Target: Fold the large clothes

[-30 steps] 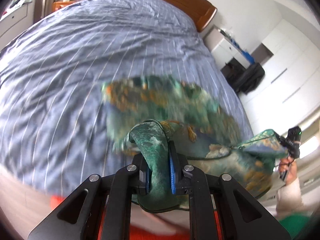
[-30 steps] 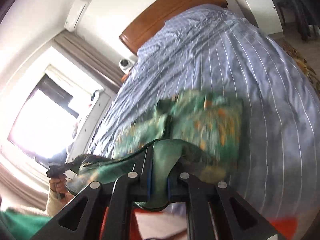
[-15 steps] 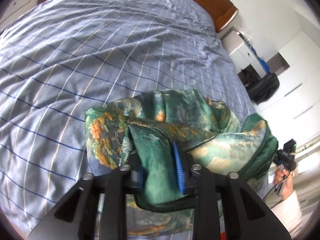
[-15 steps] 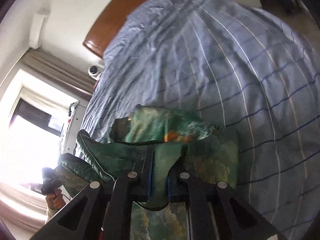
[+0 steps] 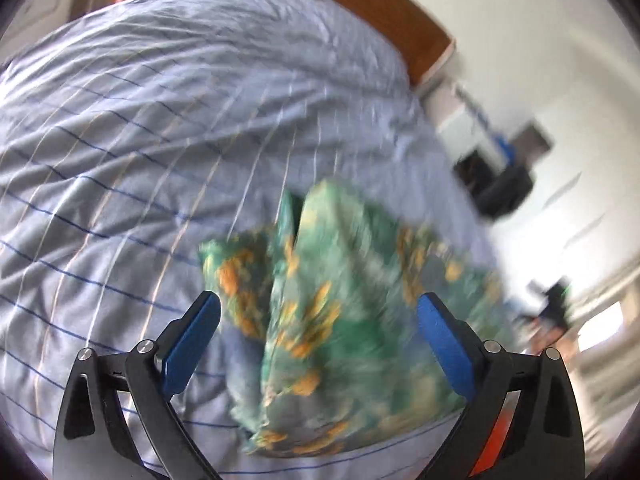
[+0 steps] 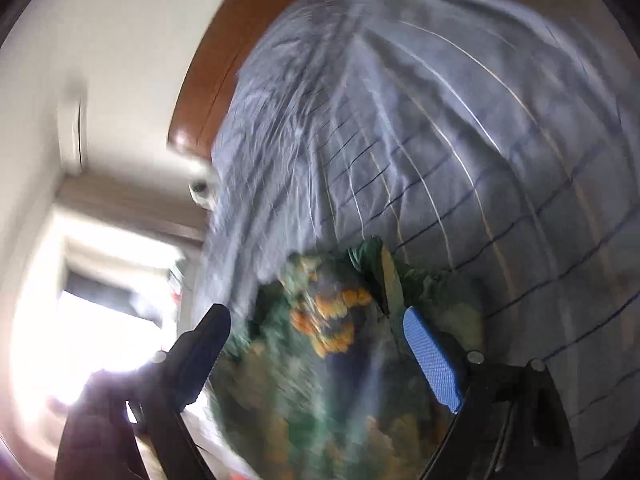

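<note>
Nearest the lens: left gripper (image 5: 318,316), jaws spread wide, holding nothing; right gripper (image 6: 316,330) likewise released, blue pads apart. Between and just beyond both: green-and-orange patterned garment (image 5: 320,312), lying bunched on the bed's near edge, apparently set down so the fold can settle. Beneath and beyond: blue striped bedcover (image 5: 160,128), serving as the folding surface. Farthest: wooden headboard (image 5: 384,12), white wall
</note>
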